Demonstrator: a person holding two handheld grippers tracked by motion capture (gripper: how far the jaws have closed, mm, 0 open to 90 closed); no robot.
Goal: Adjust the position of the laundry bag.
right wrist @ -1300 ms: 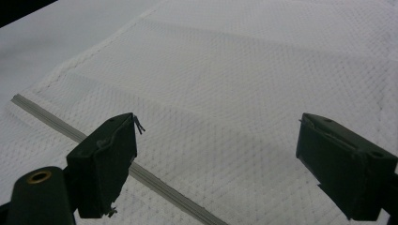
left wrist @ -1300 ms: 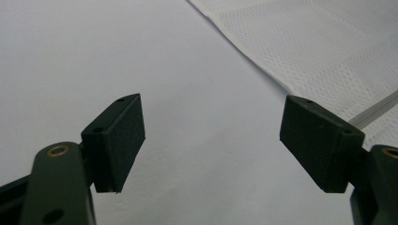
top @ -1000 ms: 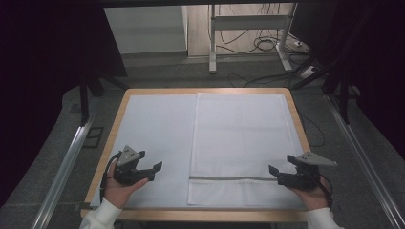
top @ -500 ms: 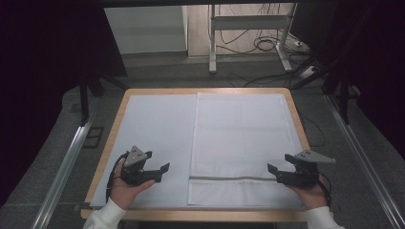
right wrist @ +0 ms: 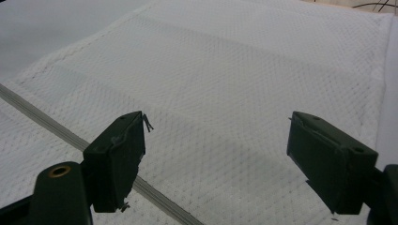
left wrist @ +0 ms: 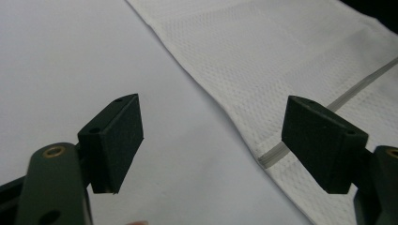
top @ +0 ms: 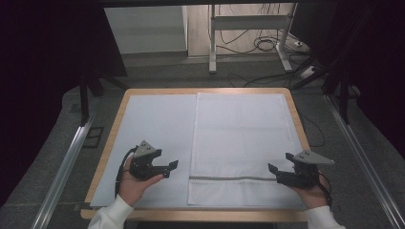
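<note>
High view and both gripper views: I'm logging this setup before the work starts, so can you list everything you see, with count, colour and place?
White mesh-textured cloth with a grey stripe: one, white, flat on the right half of the table; stripe runs across near the near edge.
Pale sheet covering the table: one, light grey-white, under the cloth, bare on the left half.
Wooden-edged table: one, light wood rim, centre.
Metal desk frame with cables: one, pale grey, on the floor beyond the table.
Left gripper: one, black, jaws open, over the bare sheet beside the cloth's left edge.
Right gripper: one, black, jaws open, at the cloth's right edge near the stripe.
</note>
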